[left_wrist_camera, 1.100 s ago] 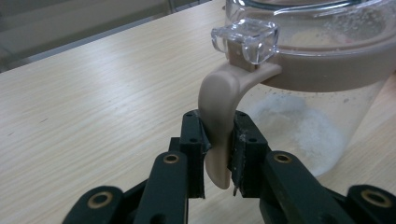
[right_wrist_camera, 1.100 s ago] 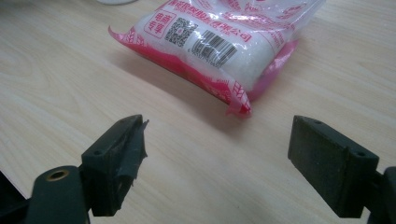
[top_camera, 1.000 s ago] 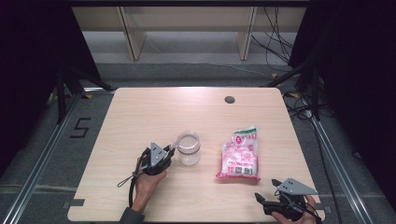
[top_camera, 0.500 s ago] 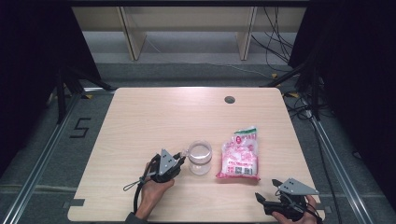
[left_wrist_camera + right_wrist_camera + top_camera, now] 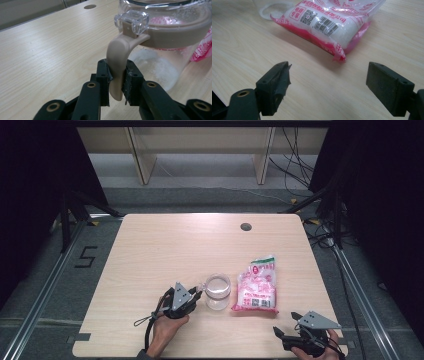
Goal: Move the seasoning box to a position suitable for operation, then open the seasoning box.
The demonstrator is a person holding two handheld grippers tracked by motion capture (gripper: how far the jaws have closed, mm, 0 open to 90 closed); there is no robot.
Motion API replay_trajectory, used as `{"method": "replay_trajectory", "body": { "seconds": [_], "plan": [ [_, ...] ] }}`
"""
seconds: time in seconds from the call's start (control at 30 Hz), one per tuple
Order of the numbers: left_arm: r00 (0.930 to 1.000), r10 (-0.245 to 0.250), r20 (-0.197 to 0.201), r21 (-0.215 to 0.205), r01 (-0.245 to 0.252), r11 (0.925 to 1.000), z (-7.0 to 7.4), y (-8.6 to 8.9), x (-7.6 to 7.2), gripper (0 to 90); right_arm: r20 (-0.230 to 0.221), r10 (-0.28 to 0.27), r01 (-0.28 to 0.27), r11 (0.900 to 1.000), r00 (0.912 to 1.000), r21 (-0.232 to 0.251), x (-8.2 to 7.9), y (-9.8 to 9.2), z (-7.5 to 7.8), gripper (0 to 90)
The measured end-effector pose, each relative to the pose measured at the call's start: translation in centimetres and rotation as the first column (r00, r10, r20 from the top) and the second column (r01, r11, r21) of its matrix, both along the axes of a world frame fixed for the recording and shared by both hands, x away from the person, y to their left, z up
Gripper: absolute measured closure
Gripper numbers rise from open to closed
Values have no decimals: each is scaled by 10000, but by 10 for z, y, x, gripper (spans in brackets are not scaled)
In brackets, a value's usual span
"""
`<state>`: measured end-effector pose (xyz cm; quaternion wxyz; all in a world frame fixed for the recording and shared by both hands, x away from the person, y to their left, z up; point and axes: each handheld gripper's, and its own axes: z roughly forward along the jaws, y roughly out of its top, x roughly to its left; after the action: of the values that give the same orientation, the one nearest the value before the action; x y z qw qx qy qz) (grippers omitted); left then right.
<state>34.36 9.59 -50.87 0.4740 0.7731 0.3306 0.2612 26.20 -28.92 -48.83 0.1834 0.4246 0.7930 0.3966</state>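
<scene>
left gripper [image 5: 117,82] pinches tan handle [image 5: 117,65] of clear jug [image 5: 218,291], near table's front middle, beside pink bag [image 5: 257,285]. jug hard, smooth, maybe breakable; handle best grab spot. right gripper [image 5: 327,87] wide, empty.

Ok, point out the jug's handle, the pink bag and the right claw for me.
jug handle [image 5: 117,67], left gripper view, on the beige grip between the jaws
pink bag [image 5: 256,287], high view, middle of the pack
right claw [image 5: 328,87], right gripper view, midway between its fingertips
</scene>
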Motion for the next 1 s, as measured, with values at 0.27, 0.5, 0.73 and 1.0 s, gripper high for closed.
{"method": "replay_trajectory", "body": {
  "seconds": [0.27,0.5,0.73,1.0],
  "plan": [
    [9998,-173,-24,256,174,9995,8,7,-1,619,86,-45,46,9999,10000,-119,1,0,-1,200],
    [9982,-526,-277,-114,523,9986,26,21,-12,475,77,-45,45,10000,10000,14,0,0,0,200],
    [9974,-674,-270,-1117,640,9917,49,29,-18,491,114,-49,47,9999,9999,149,-1,1,0,178],
    [9974,-683,233,-1230,706,9899,62,26,-19,835,212,-75,72,9999,9997,157,0,1,0,174]
  ]
}}
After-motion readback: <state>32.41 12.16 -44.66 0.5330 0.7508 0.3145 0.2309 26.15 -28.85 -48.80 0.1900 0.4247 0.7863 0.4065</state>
